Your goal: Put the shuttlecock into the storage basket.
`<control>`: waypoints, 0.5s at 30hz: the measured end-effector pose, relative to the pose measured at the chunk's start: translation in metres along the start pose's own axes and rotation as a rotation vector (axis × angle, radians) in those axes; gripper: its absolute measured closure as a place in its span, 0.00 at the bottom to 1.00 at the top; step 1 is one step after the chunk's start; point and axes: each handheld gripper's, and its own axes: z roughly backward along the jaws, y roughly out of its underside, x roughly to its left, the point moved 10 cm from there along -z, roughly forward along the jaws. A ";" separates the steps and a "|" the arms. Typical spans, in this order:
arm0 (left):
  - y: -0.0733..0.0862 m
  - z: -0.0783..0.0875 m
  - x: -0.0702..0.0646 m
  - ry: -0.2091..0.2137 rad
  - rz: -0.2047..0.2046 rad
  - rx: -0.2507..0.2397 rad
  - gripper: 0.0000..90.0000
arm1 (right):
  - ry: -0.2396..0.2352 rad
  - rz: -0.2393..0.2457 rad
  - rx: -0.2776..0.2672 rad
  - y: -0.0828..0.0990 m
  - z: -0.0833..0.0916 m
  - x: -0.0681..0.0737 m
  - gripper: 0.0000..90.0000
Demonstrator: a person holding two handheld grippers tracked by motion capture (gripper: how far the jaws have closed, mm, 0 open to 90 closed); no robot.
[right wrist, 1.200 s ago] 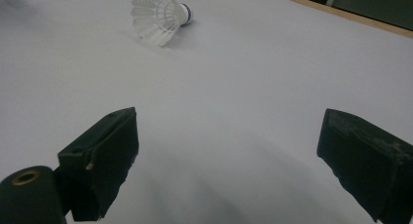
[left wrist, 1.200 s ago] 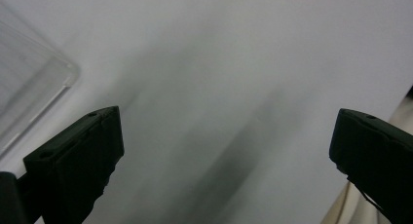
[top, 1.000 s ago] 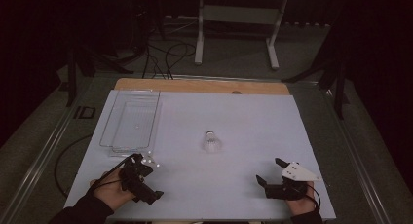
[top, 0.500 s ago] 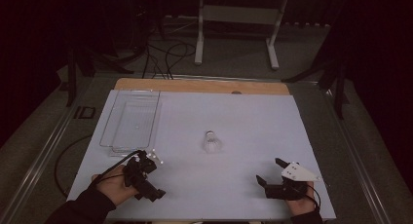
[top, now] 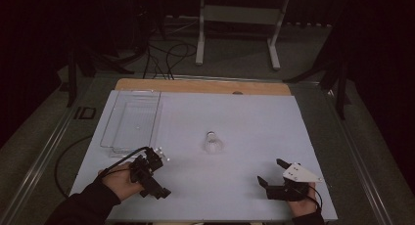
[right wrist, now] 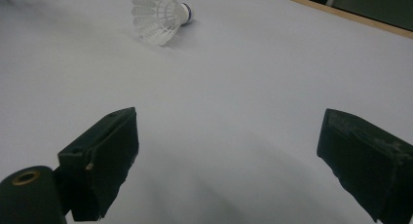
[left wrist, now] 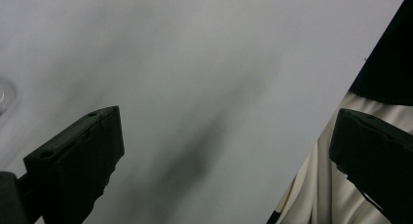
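shuttlecock [top: 213, 144]: mid-bench, cork pointing away, slightly nearer the left hand-held gripper [top: 155, 180]
both hand-held grippers (right one [top: 272, 173]): jaws wide apart, holding nothing

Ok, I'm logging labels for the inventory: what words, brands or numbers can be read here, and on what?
None can be read.
The shuttlecock has a dark band at its cork; no lettering legible.
The clear tray and both grippers show no print.

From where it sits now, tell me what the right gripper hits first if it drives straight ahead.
Probably nothing soon: the right gripper, jaws open, faces bare white table cover. The shuttlecock lies ahead but off to its left, so it would likely pass beside it.
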 end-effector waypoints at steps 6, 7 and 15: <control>-0.011 0.002 0.001 -0.002 -0.005 -0.003 0.00 | 0.001 -0.001 0.000 0.000 0.000 0.000 0.09; -0.012 0.002 0.000 0.004 -0.007 0.000 0.00 | 0.001 -0.001 0.000 0.000 0.000 0.000 0.09; -0.024 0.008 0.003 0.006 -0.015 -0.010 0.00 | 0.000 -0.003 -0.002 0.000 0.000 0.000 0.09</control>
